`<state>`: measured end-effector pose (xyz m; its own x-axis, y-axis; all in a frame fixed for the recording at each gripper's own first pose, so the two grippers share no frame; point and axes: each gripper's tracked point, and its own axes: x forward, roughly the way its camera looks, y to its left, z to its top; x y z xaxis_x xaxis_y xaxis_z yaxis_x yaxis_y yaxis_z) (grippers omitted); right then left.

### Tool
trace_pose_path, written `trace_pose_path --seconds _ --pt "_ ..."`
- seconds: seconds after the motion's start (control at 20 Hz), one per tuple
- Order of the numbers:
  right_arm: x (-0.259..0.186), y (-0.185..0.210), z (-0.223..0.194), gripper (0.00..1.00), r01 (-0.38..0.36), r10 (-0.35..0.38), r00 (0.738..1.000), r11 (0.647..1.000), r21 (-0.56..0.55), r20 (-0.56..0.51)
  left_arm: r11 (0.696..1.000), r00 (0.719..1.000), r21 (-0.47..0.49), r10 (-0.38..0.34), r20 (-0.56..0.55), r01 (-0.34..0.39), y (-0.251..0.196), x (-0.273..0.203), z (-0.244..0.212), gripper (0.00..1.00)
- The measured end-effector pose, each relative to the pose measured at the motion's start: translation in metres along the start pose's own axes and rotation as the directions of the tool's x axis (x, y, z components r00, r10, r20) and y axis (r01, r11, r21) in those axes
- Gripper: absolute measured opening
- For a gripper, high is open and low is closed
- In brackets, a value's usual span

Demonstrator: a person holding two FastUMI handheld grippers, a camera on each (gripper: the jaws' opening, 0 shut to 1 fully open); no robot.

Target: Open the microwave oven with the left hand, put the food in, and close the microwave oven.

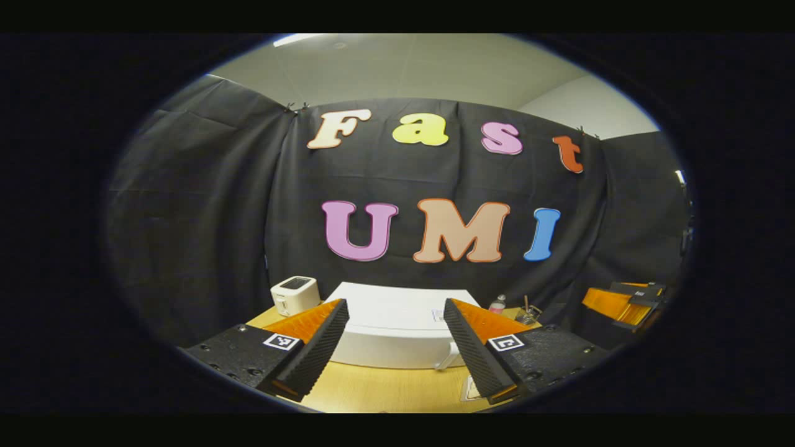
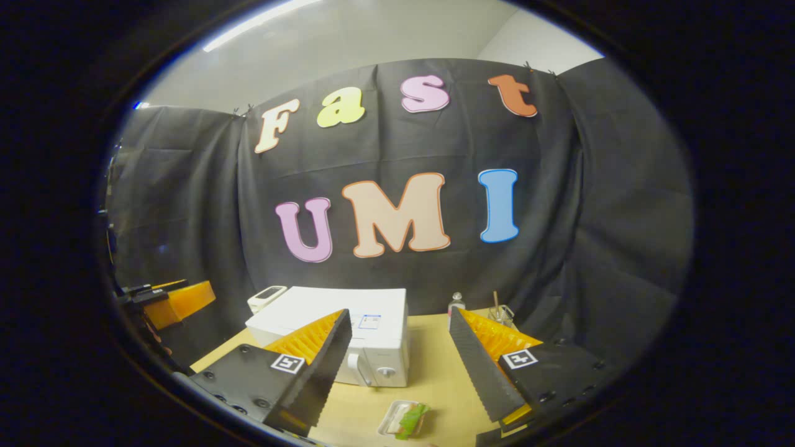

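A white microwave [image 1: 397, 341] stands on the wooden table [image 1: 385, 391] with its door closed and its handle [image 1: 446, 361] at the front right. My left gripper [image 1: 394, 303] is open, held above and in front of it with nothing between the fingers. In the right gripper view the microwave [image 2: 372, 347] sits left of centre. A small tray of food [image 2: 407, 419] with something green lies on the table [image 2: 435, 372] in front of it. My right gripper [image 2: 400, 311] is open and empty above the table. The left gripper [image 2: 168, 301] shows at the far left.
A white toaster [image 1: 295, 295] stands left of the microwave. A small bottle [image 2: 456, 302] and a glass with a stick [image 2: 500, 313] stand behind it to the right. The right gripper [image 1: 627, 304] hangs at the far right. Black cloth closes the back and sides.
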<state>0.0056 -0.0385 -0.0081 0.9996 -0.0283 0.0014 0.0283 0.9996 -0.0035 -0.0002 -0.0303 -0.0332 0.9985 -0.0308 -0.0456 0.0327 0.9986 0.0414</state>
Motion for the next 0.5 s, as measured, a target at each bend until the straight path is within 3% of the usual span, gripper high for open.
trace_pose_path --seconds 0.05,0.1,0.35,0.4,0.5 --pt "0.0 -0.006 -0.005 0.92 0.011 -0.011 1.0 1.0 0.003 -0.011 1.0 1.0 -0.005 -0.008 -0.022 0.008 -0.003 0.002 -0.01 0.99" --pt "0.001 -0.013 -0.009 0.92 0.021 -0.02 1.0 1.0 0.005 -0.022 1.0 0.999 -0.012 -0.016 -0.046 0.015 -0.008 0.004 -0.022 0.95" --pt "0.005 -0.055 -0.036 0.92 0.08 -0.081 0.994 0.997 -0.019 -0.071 0.999 0.989 -0.023 -0.044 -0.144 0.041 -0.024 0.016 -0.082 0.95" --pt "0.005 -0.064 -0.043 0.99 0.087 -0.089 0.993 0.996 -0.028 -0.082 0.999 0.987 -0.022 -0.043 -0.156 0.04 -0.026 0.019 -0.094 0.91" --pt "0.005 -0.079 -0.054 0.99 0.099 -0.103 0.989 0.994 -0.046 -0.102 0.999 0.984 -0.02 -0.045 -0.175 0.042 -0.035 0.027 -0.111 0.95"
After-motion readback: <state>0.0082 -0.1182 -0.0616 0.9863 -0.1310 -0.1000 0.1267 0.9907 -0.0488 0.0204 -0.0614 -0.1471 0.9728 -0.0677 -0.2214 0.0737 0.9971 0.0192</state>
